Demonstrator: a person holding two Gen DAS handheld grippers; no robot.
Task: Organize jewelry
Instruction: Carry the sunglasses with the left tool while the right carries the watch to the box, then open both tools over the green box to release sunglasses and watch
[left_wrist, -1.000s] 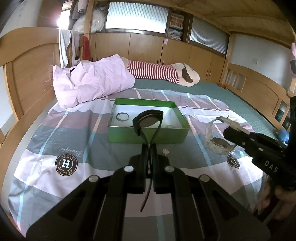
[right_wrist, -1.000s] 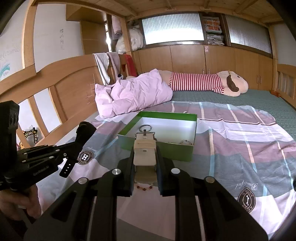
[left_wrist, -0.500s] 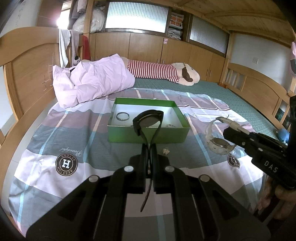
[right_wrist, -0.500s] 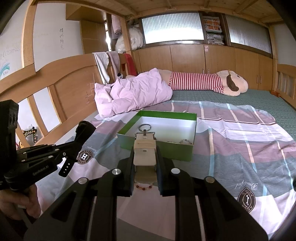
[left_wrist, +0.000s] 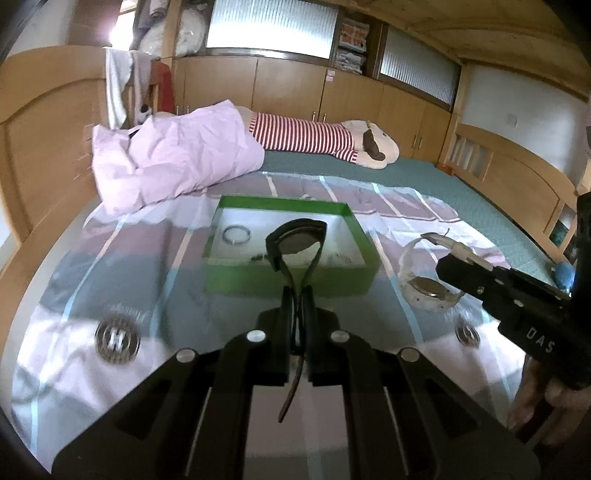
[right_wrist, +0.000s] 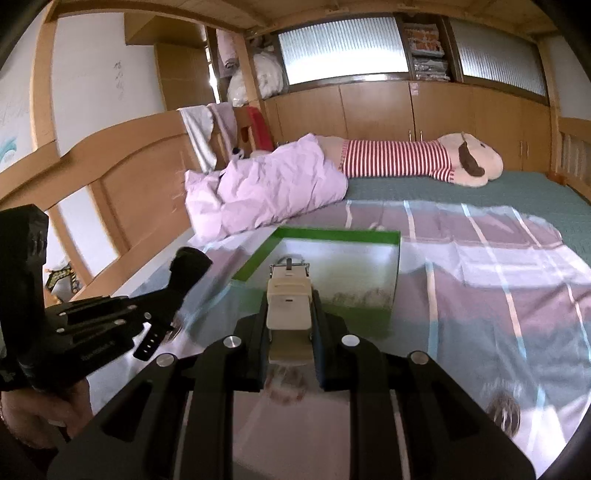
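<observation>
A green box (left_wrist: 291, 282) with a white inside sits on the bed; a ring-shaped bangle (left_wrist: 236, 235) and small pieces lie in it. My left gripper (left_wrist: 297, 295) is shut on black sunglasses (left_wrist: 297, 242), held in front of the box's near wall. My right gripper (right_wrist: 290, 314) is shut on the cream strap of a white watch (right_wrist: 288, 306), held just before the box (right_wrist: 325, 306). From the left wrist view the watch (left_wrist: 424, 288) hangs to the right of the box, in the right gripper's tip (left_wrist: 452, 258).
A striped sheet (left_wrist: 110, 288) covers the bed. A pink quilt (left_wrist: 173, 158) and a long striped plush toy (left_wrist: 325, 138) lie behind the box. Wooden bed rails stand on the left and right. A beaded piece (right_wrist: 284, 384) lies under my right gripper.
Both grippers have moved forward toward the green box, which now looks larger and nearer. The views are motion-blurred. Both holds are unchanged.
</observation>
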